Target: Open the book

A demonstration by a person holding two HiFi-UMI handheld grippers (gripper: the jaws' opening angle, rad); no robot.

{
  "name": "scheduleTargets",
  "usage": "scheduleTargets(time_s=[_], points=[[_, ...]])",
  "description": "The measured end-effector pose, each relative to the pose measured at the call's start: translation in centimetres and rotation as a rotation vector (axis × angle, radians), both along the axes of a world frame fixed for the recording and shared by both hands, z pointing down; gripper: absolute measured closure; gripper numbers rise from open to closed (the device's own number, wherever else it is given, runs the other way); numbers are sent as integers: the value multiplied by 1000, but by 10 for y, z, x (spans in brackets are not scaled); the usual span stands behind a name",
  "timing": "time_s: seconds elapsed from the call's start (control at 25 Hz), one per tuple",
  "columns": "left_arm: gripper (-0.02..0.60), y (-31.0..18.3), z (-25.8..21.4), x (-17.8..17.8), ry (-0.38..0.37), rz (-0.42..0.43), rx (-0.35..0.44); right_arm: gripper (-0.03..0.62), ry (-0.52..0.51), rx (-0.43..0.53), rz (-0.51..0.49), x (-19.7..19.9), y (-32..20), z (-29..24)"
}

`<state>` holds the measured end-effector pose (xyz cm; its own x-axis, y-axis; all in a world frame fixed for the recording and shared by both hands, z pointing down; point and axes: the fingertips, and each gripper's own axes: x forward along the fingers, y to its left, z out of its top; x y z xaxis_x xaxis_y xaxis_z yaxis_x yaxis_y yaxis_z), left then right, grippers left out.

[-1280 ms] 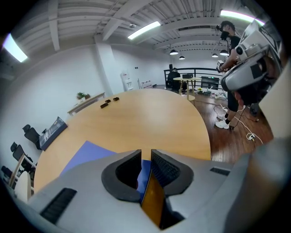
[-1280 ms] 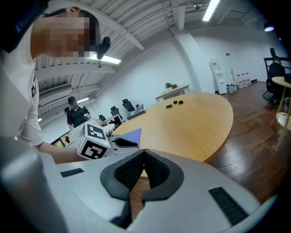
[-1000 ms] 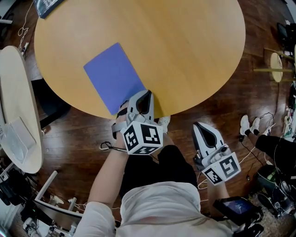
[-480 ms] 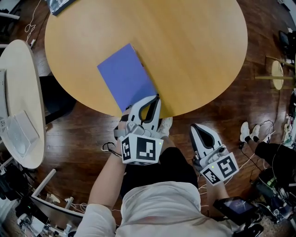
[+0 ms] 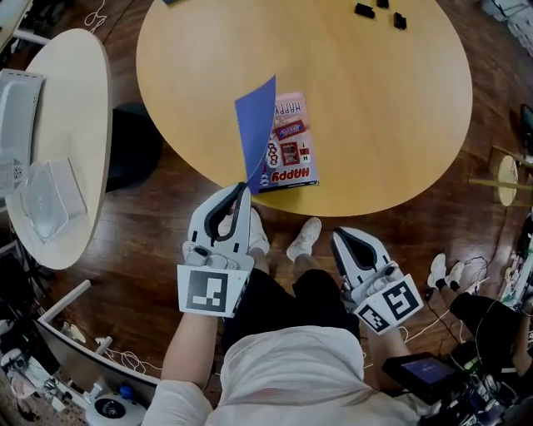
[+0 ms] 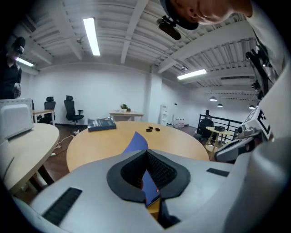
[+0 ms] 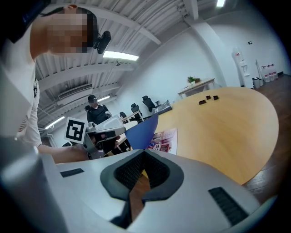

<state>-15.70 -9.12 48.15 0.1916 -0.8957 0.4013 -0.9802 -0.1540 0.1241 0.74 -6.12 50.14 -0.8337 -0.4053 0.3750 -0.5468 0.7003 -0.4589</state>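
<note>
The book (image 5: 290, 154) lies on the round wooden table (image 5: 375, 100) near its front edge. Its blue cover (image 5: 256, 125) stands almost upright, and a printed colour page shows beneath it. My left gripper (image 5: 241, 190) is shut on the cover's near corner, just off the table edge. In the left gripper view the blue cover (image 6: 136, 142) runs between the pads of the left gripper (image 6: 146, 157). My right gripper (image 5: 343, 236) hangs below the table edge to the right, shut with nothing in it. The right gripper view shows that gripper (image 7: 143, 157), the cover (image 7: 142, 129) and the page (image 7: 164, 140).
Small black objects (image 5: 379, 10) lie at the table's far side. A dark book (image 6: 102, 124) sits farther back. A pale oval table (image 5: 62, 125) with a clear plastic piece (image 5: 52, 198) stands on the left. The person's shoes (image 5: 302, 239) and cables are on the dark floor.
The blue cover, flat on the shut book before, has been lifted upright by my left gripper, baring the printed page. The right gripper has stayed low beside the person.
</note>
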Motion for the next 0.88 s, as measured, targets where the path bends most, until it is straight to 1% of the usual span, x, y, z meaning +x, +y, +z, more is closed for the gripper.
scheduleTargets(time_s=[0.16, 0.36, 0.48, 0.6, 0.68, 0.88], points=[[571, 5, -3, -35, 4, -86, 18, 591, -14, 2, -36, -18, 0, -6], [571, 19, 15, -85, -15, -211, -19, 591, -36, -3, -44, -36, 0, -13], [571, 30, 38, -112, -62, -275, -65, 591, -34, -7, -44, -44, 0, -12], [571, 39, 66, -129, -95, -315, -127, 591, -30, -22, -32, -45, -1, -8], [571, 44, 82, -136, -91, -331, -161, 591, -24, -26, -23, -44, -4, -5], [571, 56, 119, -154, -51, -384, -227, 591, -8, -39, -7, -47, -5, 3]])
